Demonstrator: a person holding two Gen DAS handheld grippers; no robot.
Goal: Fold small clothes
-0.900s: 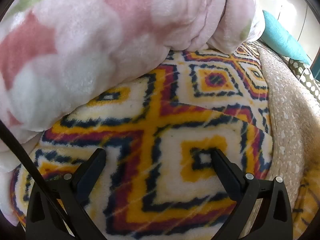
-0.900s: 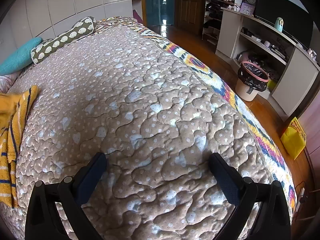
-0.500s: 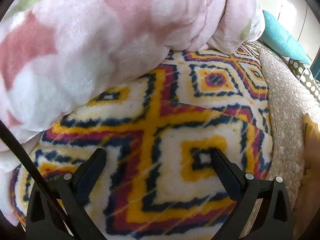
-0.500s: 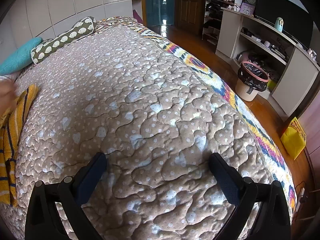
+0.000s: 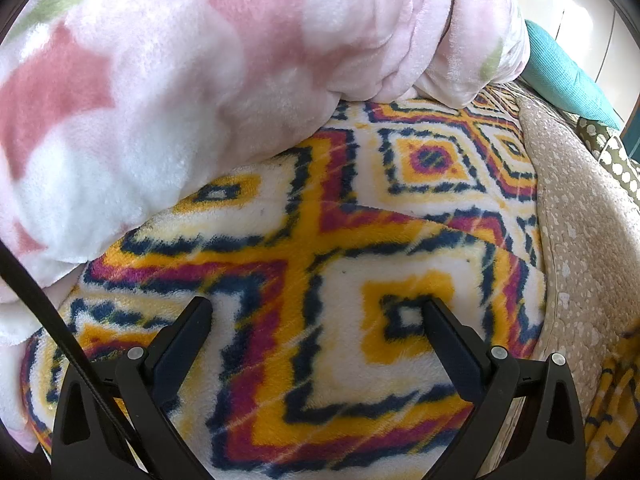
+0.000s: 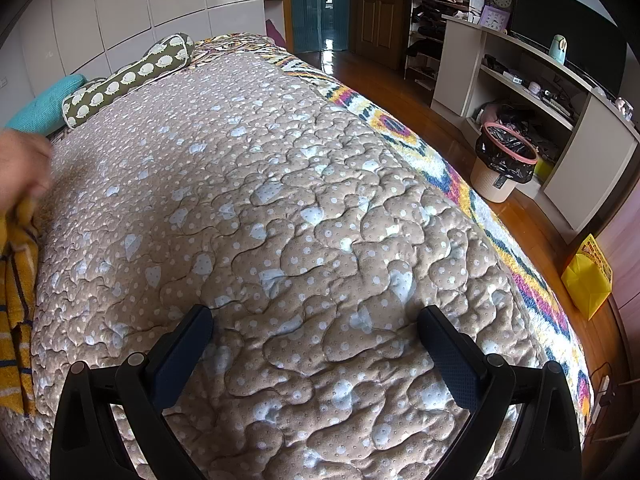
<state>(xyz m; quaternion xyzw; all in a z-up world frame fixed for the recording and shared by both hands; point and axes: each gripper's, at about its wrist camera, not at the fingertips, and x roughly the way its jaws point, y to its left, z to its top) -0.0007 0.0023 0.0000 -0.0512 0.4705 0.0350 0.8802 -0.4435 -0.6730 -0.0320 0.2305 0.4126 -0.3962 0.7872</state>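
A yellow garment with dark stripes (image 6: 16,312) lies at the left edge of the beige quilted bedspread (image 6: 280,208) in the right wrist view; a bare hand (image 6: 22,168) touches its upper end. The same garment shows at the lower right of the left wrist view (image 5: 612,396). My right gripper (image 6: 316,328) is open and empty over the quilt, well right of the garment. My left gripper (image 5: 316,320) is open and empty over a patterned fleece blanket (image 5: 320,248).
A pink and white fleece blanket (image 5: 180,60) is piled at the upper left. A teal pillow (image 6: 44,108) and a green bolster (image 6: 128,80) lie at the bed's head. Right of the bed are wooden floor, a lined bin (image 6: 504,168), shelves and a yellow bag (image 6: 588,280).
A bare hand has come in at the left of the right wrist view and reached the garment's upper end, which has bunched up. Both grippers have stayed still and open.
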